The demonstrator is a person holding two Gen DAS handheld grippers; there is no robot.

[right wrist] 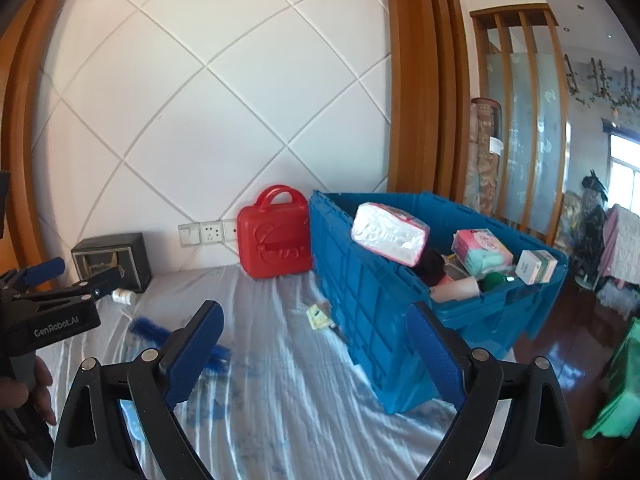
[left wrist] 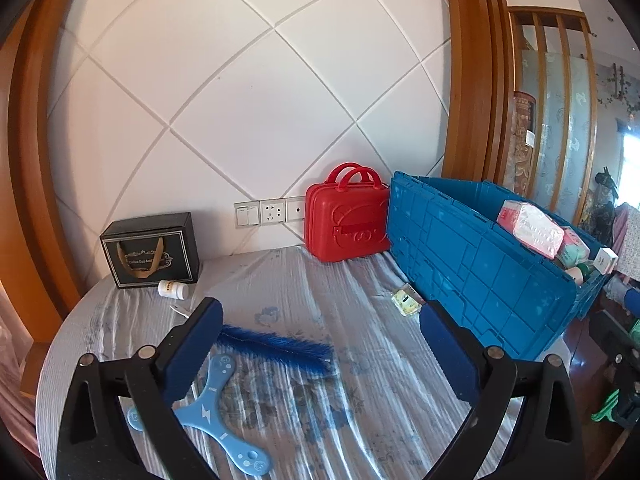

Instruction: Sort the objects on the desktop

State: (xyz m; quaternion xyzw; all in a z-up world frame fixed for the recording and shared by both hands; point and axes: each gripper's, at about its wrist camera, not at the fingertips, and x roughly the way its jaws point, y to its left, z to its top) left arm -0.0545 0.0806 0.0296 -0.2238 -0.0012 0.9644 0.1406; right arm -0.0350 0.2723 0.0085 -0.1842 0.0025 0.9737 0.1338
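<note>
My left gripper (left wrist: 320,312) is open and empty above the round table. Below it lie a blue bristle brush (left wrist: 276,346) and a light blue three-armed boomerang toy (left wrist: 208,412). A white pill bottle (left wrist: 173,289) lies by a black gift box (left wrist: 150,250). A small yellow packet (left wrist: 406,300) lies against the blue crate (left wrist: 480,264). My right gripper (right wrist: 316,316) is open and empty near the crate (right wrist: 372,304), which holds tissue packs (right wrist: 390,233), boxes and cups. The left gripper also shows in the right wrist view (right wrist: 60,276).
A red mini suitcase (left wrist: 346,216) stands against the wall beside the crate. The table wears a striped cloth (left wrist: 304,280). Wall sockets (left wrist: 272,211) sit behind. A green stool (right wrist: 616,392) stands on the wooden floor at right.
</note>
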